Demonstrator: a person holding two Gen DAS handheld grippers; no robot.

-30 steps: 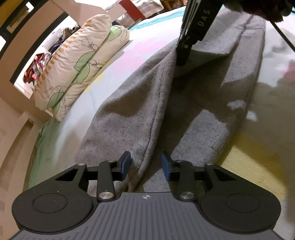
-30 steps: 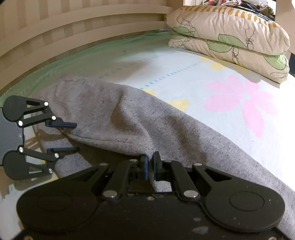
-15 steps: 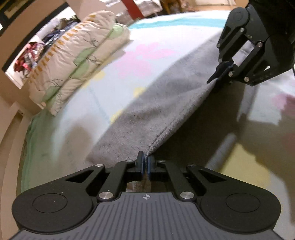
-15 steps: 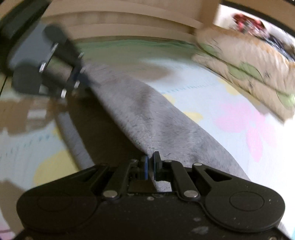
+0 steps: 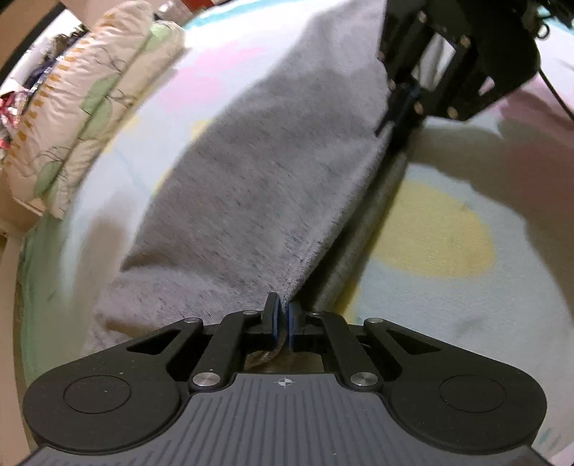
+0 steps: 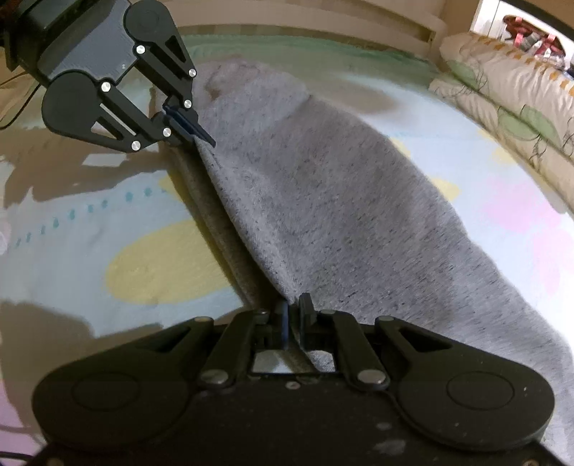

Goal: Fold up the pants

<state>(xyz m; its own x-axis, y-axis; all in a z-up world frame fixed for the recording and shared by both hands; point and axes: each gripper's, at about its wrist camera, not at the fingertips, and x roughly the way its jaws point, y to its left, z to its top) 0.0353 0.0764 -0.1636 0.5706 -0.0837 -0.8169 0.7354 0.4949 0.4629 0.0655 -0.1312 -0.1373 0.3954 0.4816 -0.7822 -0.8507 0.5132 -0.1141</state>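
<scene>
Grey sweatpants point(image 5: 258, 168) lie on a bed with a pastel flowered sheet point(image 5: 448, 229). My left gripper point(image 5: 282, 319) is shut on one end of the pants' near edge. My right gripper point(image 6: 293, 315) is shut on the other end of that edge. The edge is lifted and stretched taut between them, over a lower grey layer point(image 6: 222, 222) lying on the sheet. Each gripper shows in the other's view: the right one point(image 5: 401, 118) at top right, the left one point(image 6: 193, 132) at top left.
Two stacked pillows with a green leaf print point(image 5: 82, 96) lie along the head of the bed, also in the right wrist view point(image 6: 513, 100). A wooden bed frame point(image 6: 323, 32) runs behind the mattress. A dark cable point(image 5: 556, 93) hangs from the right gripper.
One second ago my left gripper was open around the pants' edge; it has shut on it. Both grippers have lifted the edge and carried it across, stretching it taut.
</scene>
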